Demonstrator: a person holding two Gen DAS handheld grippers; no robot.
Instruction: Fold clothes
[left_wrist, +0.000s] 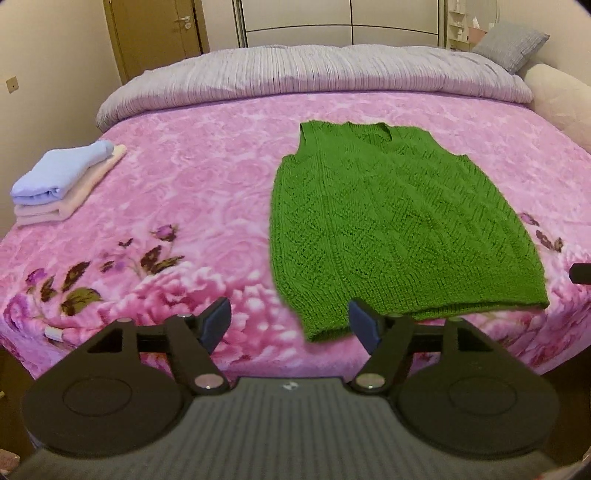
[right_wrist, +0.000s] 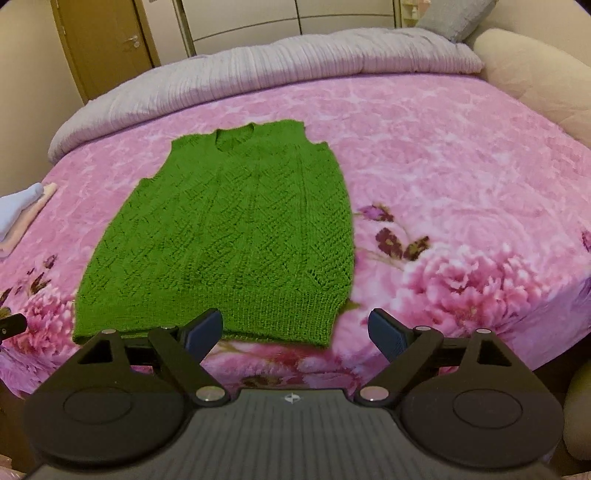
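- Green knit vest (left_wrist: 399, 221) is spread out flat on the bed's pink floral blanket (left_wrist: 207, 177), neckline pointing to the far side, ribbed hem along the near edge of the bed. Not folded at all yet.
- Left gripper (left_wrist: 290, 323) hangs just off the near edge of the bed, aimed level across it. Fingers are wide apart with nothing in them. The vest's near-left hem corner sits right in the gap between them in this view, and I can't tell if the right finger (left_wrist: 364, 325) touches the knit or is just in front of it.
- Right gripper (right_wrist: 295, 330) is in pretty much the same pose, low at the bed's near edge and looking forward over the vest. Fingers spread wide, empty. The hem's right corner shows between them, and the left finger (right_wrist: 203, 330) overlaps the hem edge in view.
- Each camera catches a black bit of the other gripper at its frame edge, so the two are side by side, well apart.
- Stack of folded clothes (left_wrist: 62, 184), light blue on top of pale pink, sits at the far left of the bed, well away from the vest.
- Grey-lilac duvet (left_wrist: 314, 74) is bunched along the far side, with a grey pillow (left_wrist: 511, 48) at the right corner.
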